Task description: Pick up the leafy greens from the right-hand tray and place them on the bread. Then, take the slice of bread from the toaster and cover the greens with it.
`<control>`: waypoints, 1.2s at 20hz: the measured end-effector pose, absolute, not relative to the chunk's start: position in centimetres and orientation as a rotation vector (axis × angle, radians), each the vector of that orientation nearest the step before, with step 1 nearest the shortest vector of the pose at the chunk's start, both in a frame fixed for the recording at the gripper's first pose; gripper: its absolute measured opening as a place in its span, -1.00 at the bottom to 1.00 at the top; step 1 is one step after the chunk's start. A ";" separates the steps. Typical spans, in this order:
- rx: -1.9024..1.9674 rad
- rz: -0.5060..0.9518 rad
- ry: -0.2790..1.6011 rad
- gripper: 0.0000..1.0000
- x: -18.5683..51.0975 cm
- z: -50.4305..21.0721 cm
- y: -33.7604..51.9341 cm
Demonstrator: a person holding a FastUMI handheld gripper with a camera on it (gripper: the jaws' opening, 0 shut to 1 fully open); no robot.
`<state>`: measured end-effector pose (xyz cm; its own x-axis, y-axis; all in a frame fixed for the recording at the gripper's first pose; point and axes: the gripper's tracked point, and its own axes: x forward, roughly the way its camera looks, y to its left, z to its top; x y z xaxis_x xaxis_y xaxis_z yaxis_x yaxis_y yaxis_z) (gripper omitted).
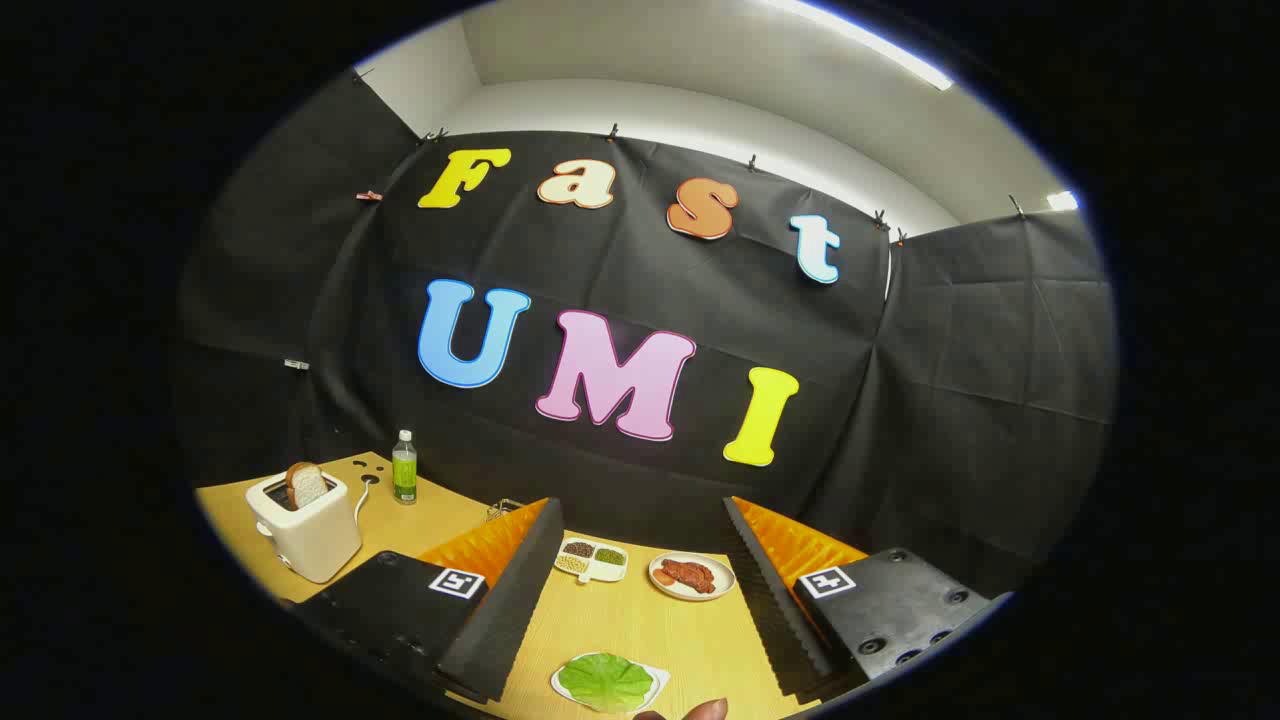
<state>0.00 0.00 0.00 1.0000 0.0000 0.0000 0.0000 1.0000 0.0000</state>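
- The gripper point(640, 590) hung above the wooden table point(650, 630), its two fingers spread wide apart and gripping nothing at all.
- Down between those fingers, at the near end of the table, lay the leafy greens point(605, 680), a flat green leaf resting on a small white tray point(655, 682).
- Whether bread lay under that leaf could not be told from here.
- Just nearer than the greens, something rounded and reddish-brown point(705, 710) poked into sight, too cut off to identify.
- Farther out than the greens, beyond the fingertips, sat a round plate point(692, 577) carrying reddish pieces of food.
- Just beside that plate, on the toaster's side of it, stood a white divided dish point(592, 560) with dark, pale and green fillings in its separate sections.
- Well away from the greens, out past the left finger, the white toaster point(305, 530) stood on the table.
- A slice of bread point(307, 484) stuck upright out of the toaster's slot, tilted a little.
- A cord point(362, 500) trailed from the toaster across the tabletop.
- Near the toaster, farther back toward the black cloth wall point(900, 380), a clear bottle point(404, 467) with a green label and white cap stood upright.
- The greens and the bread slice were well apart, with the left finger between them.
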 end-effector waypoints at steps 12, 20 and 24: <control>0.011 -0.001 0.000 0.95 -0.1 -0.1 -0.1; 0.012 0.021 0.048 0.95 0.6 -2.2 0.1; 0.027 0.077 0.166 0.96 1.5 -7.1 0.9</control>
<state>1.52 0.95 -7.12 0.9832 0.0787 -0.1645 -0.0742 0.9967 0.0335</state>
